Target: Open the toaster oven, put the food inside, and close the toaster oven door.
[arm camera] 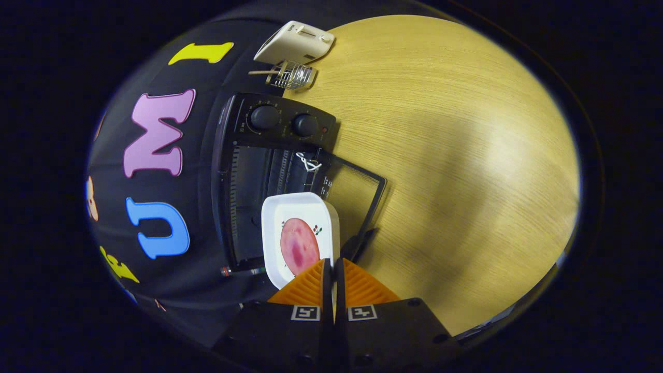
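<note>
Gripper view: a white rectangular plate (300,235) carrying a pink slice of food (299,246) is pinched at its near rim by the gripper (332,269), fingers nearly together. Its long axis points away from the fingers into the open black toaster oven (269,171), whose door (357,194) lies folded down on the wooden table (456,155). A white toaster (295,44) and wire rack (291,76) sit beyond.

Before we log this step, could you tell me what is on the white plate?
A round pink slice of food lies on the white plate, beside a small printed sprig. The gripper, shut on the plate's near rim, covers that edge.
</note>
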A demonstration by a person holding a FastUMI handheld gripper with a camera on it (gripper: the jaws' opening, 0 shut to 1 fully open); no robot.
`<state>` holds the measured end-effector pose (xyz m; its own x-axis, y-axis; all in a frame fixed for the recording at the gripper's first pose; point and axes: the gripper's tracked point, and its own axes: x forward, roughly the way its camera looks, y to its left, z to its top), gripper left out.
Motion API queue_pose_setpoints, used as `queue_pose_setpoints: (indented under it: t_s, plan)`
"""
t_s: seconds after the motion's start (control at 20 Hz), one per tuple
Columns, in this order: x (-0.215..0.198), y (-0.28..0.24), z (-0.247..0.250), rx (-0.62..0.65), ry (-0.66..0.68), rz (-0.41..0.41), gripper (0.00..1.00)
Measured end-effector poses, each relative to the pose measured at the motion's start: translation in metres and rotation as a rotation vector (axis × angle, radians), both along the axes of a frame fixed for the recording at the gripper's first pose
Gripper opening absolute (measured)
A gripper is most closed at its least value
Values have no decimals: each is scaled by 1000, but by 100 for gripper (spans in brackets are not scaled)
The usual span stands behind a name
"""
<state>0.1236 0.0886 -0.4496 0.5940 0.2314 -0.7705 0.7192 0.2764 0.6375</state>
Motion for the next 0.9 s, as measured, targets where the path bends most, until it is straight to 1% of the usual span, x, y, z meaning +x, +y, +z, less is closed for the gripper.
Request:
queue_pose_setpoints:
  t_s: [0.05, 0.2, 0.4, 0.6, 0.75, 0.9]
  plan:
    - [11, 3, -4, 2, 3, -45, 5]
    - [42, 14, -15, -16, 20, -136, 5]
    - [85, 24, -21, -19, 1, -257, 5]
    - [110, 32, -28, -53, 21, -293, 5]
    - [113, 39, -34, -46, 48, -304, 5]
    - [118, 45, -36, -16, 15, -313, 7]
